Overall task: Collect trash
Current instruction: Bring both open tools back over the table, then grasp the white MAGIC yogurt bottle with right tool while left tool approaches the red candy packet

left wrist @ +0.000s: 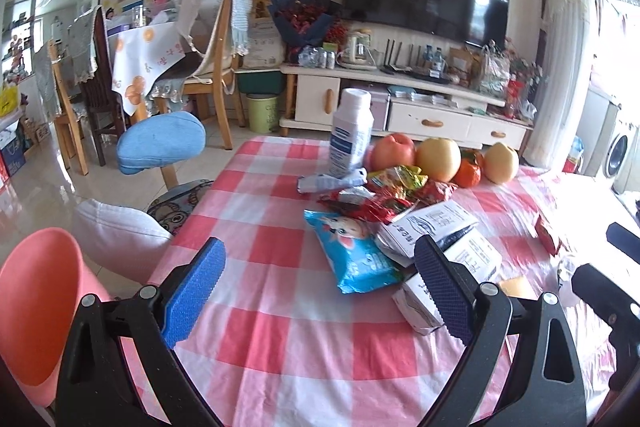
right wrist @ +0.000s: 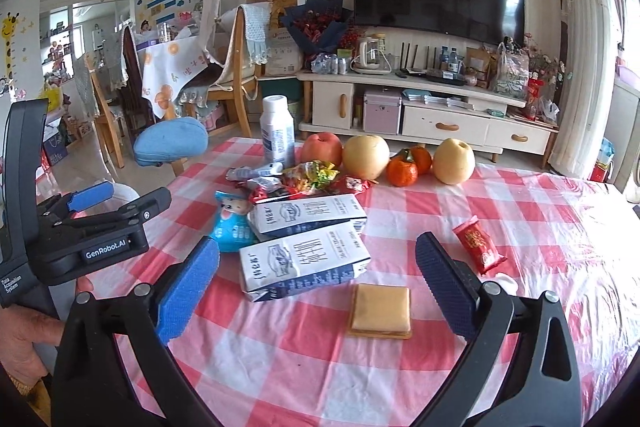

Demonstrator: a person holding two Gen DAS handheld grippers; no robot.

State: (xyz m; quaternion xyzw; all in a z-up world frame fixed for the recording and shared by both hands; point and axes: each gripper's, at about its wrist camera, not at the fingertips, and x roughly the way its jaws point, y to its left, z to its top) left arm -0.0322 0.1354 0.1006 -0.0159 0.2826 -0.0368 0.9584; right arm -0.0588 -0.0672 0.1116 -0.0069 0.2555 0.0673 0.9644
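Observation:
Trash lies heaped on the red-checked tablecloth: two white milk cartons, a blue snack bag, crumpled red and yellow wrappers, a white bottle, a small red packet and a yellow wafer. My left gripper is open and empty, just short of the blue bag and cartons. Open and empty too, my right gripper hovers in front of the nearer carton and the wafer. The left gripper's body shows in the right wrist view, held by a hand.
An apple, two pears and two oranges sit behind the trash. A pink bin stands off the table's left edge by a blue-cushioned chair. A TV cabinet and dining chairs fill the back.

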